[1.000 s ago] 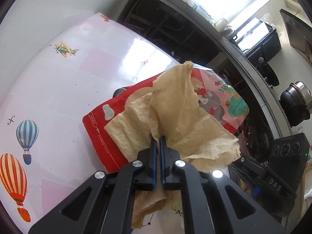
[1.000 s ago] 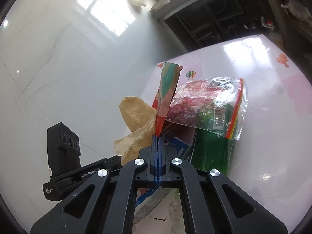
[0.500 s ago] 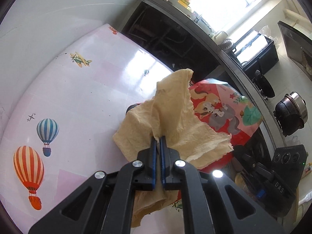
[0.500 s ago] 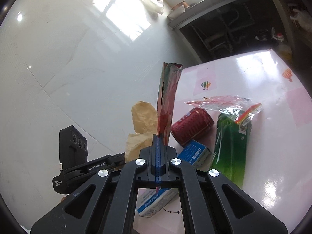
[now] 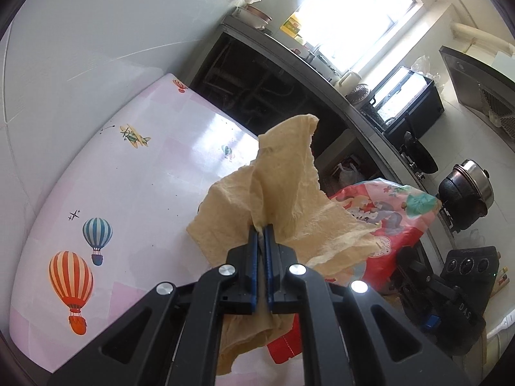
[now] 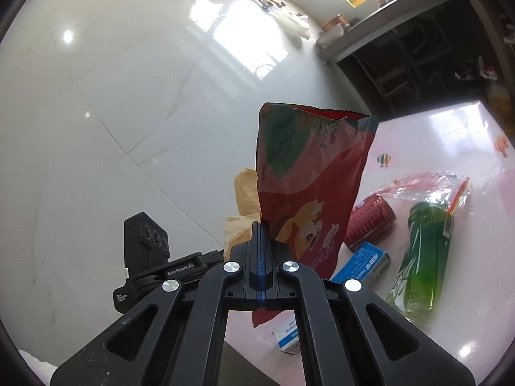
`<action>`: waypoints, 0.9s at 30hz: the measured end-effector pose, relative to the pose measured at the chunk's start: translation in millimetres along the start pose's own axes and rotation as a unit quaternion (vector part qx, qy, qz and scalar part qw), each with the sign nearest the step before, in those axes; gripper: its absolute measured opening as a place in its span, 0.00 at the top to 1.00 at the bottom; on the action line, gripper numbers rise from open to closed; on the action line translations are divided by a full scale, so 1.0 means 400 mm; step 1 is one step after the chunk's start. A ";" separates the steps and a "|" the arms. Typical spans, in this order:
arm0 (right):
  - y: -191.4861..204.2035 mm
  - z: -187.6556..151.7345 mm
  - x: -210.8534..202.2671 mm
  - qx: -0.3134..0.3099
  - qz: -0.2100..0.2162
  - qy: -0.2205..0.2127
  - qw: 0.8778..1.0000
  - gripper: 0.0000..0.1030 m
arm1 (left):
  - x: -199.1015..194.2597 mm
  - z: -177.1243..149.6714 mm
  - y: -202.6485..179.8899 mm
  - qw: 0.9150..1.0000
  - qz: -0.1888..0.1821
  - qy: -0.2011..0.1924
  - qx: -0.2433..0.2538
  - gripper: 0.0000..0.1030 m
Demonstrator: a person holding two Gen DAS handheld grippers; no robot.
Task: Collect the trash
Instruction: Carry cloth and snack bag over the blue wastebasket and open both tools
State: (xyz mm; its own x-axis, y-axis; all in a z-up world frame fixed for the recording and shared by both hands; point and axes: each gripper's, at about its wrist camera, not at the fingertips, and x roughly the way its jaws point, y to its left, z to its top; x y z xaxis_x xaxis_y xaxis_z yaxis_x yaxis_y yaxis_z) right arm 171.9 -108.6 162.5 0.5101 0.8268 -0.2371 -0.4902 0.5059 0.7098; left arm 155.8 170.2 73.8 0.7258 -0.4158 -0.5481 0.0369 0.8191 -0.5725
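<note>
Left gripper (image 5: 261, 229) pinches tan paper towel (image 5: 289, 189); right gripper (image 6: 261, 225) pinches red snack bag (image 6: 309, 173). Both clear of table (image 5: 128, 193), for carrying off.

napkin (image 5: 289, 193): crinkled paper | bag (image 6: 309, 186): glossy plastic | tablecloth (image 5: 145, 193): shiny

**A home kitchen**

A long dark counter (image 5: 325, 87) runs under a bright window (image 5: 354, 9) at the far side, crowded with jars and a kettle. To the right stand a range hood (image 5: 482, 87), a wok (image 5: 418, 157) and a lidded pot (image 5: 466, 193). White wall tiles (image 6: 112, 112) and a balloon-print tablecloth (image 5: 112, 193) fill the near left.
</note>
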 end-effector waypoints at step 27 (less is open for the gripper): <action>-0.156 -0.040 -0.685 0.035 -0.154 -0.217 0.963 1.00 | 0.244 -0.120 -0.498 0.977 -0.114 0.124 0.127 0.97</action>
State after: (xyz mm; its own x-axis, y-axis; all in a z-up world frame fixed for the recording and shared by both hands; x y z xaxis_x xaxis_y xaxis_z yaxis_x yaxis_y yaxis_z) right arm 51.4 -362.9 172.6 0.8787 0.4520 -0.1539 -0.2280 0.6805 0.6964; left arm 186.3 -52.7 105.2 0.4907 -0.6560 -0.5735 0.3706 0.7528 -0.5440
